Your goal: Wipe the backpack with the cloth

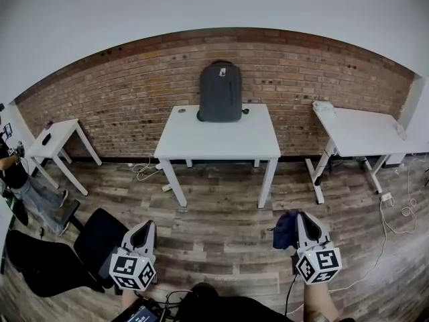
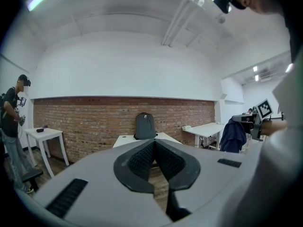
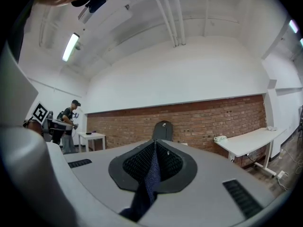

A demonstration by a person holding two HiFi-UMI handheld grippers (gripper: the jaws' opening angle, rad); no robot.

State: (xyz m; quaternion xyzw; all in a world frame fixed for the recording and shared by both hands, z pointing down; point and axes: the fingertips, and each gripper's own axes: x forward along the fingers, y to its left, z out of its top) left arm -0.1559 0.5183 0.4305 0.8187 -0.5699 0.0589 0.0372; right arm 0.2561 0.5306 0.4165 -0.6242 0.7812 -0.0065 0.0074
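At the far left edge a person (image 1: 17,180) is cut off by the frame, beside a small white table (image 1: 60,136) that bears a dark item too small to name. A black chair (image 1: 100,237) sits low on the left, its far side running out of view. Just right of it the left gripper (image 1: 143,230) is held over the wood floor (image 1: 221,206). Its own view shows the jaws pressed together with nothing between them. The hands that hold the grippers are mostly lost below the bottom edge.

In the middle, the grey backpack (image 1: 220,92) stands upright at the back of the middle table (image 1: 218,143), against the brick wall (image 1: 134,92), well apart from both grippers. Small things at its base are too small to identify. In the right gripper view only its top shows above the jaws.

The right gripper (image 1: 305,221) is clamped on the dark blue cloth (image 1: 285,230). In the right gripper view, a thin strip of it is pinched between the pads and its lower end drops behind the gripper body. In the head view the rest bunches at the gripper's left side. Further right stands another white table (image 1: 362,129), with a pale object at its near corner that is hard to make out.
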